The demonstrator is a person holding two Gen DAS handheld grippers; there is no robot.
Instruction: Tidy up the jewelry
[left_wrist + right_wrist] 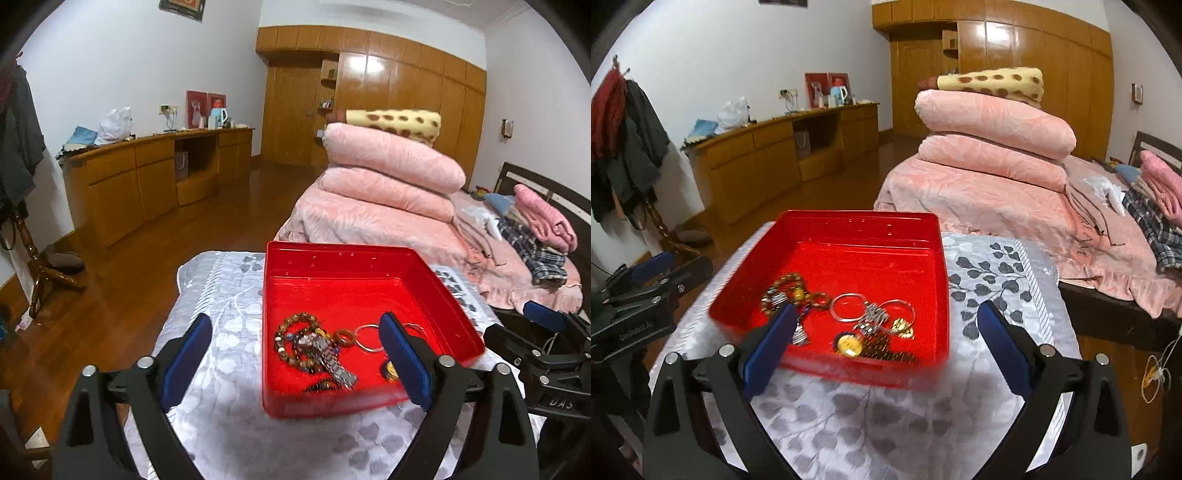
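I'm getting even, cool indoor light from overhead in both views. Glare sits on the glossy wardrobe doors (373, 70) far across the room. The red tray (938, 258) smears with motion blur along its near rim. Fisheye bending curves the walls, and black vignette fills the corners. Soft shadow darkens the patterned cloth (236, 398) near me.
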